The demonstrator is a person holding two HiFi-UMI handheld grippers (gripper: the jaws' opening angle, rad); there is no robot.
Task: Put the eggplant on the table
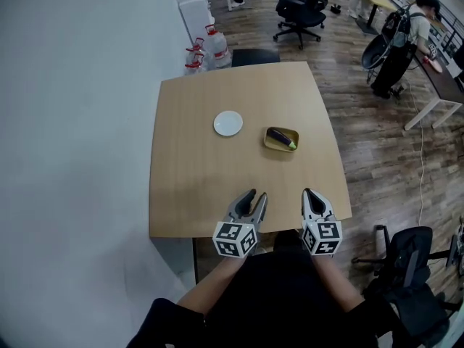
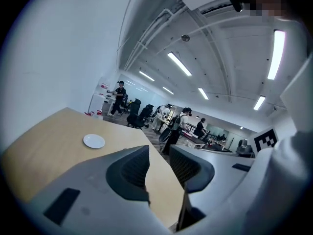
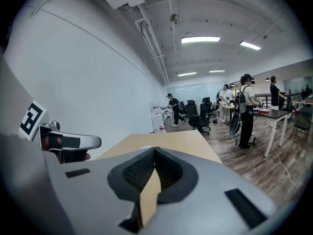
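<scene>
Lying in a yellow dish (image 1: 291, 132), 3 o'clock of the plate (image 1: 228, 123): dark-purple eggplant (image 1: 280, 137), green stem toward 4 o'clock. Left gripper (image 1: 257, 193) jaws apart, empty; right gripper (image 1: 308, 191) jaws closed, empty.

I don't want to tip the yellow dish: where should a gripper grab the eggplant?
Grip the eggplant across its thick dark middle, coming from above with the jaws set across its length. It lies diagonally in the shallow dish, whose rim would probably hinder a side approach.
</scene>
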